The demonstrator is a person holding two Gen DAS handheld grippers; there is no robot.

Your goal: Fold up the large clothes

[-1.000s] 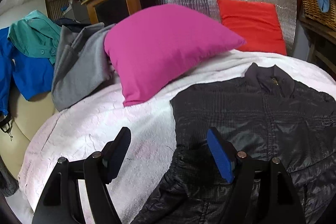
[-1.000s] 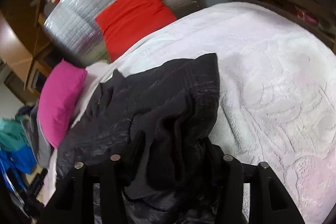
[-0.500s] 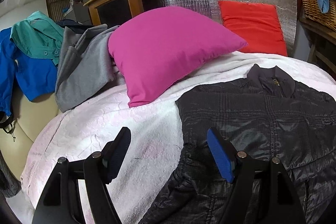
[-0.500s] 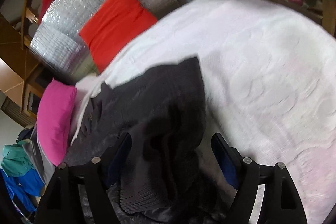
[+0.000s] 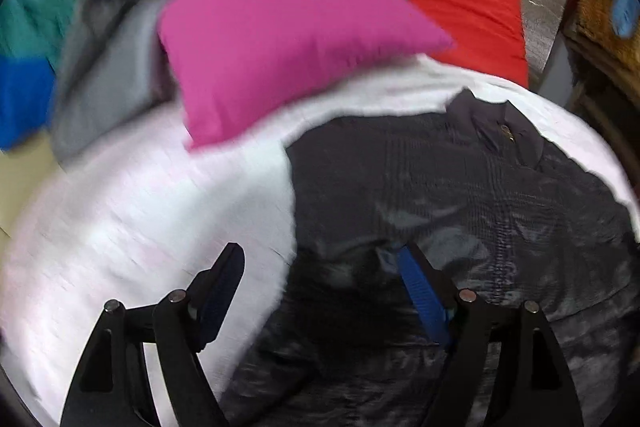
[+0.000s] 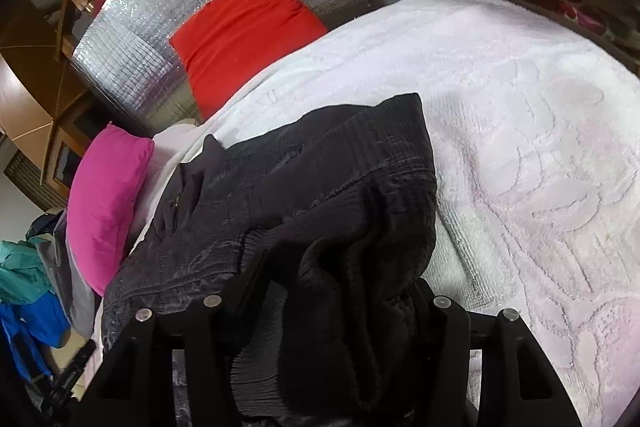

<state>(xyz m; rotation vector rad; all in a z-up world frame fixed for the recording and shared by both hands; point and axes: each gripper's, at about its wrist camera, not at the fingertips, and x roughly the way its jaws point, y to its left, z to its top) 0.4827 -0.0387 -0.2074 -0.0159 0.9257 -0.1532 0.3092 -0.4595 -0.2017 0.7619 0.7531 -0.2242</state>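
A black quilted jacket point(image 5: 460, 195) lies spread on a white-pink blanket point(image 5: 140, 207), its collar toward the pillows. My left gripper point(image 5: 320, 267) hovers low over the jacket's left edge, and its jaws are opening. The edge of the fabric lies between the blue pads point(image 5: 420, 291), which do not press on it. In the right wrist view the jacket point(image 6: 280, 195) has its knit hem bunched up between the fingers of my right gripper point(image 6: 336, 287). Its jaws are closing on that bunch, and the cloth fills the gap and hides the pads.
A pink pillow point(image 5: 280, 39) and a red cushion point(image 5: 472, 19) lean at the bed's head against a silver foil panel point(image 6: 160, 27). Grey point(image 5: 108, 67), teal and blue clothes point(image 6: 24, 267) are piled at the left. A wicker basket point(image 5: 600, 15) stands on the right. Bare blanket point(image 6: 520, 147) stretches right of the jacket.
The left gripper has dipped toward the jacket's left edge and its view is blurred. The right gripper's jaws spread wide half a second ago and have come back in on the bunched hem.
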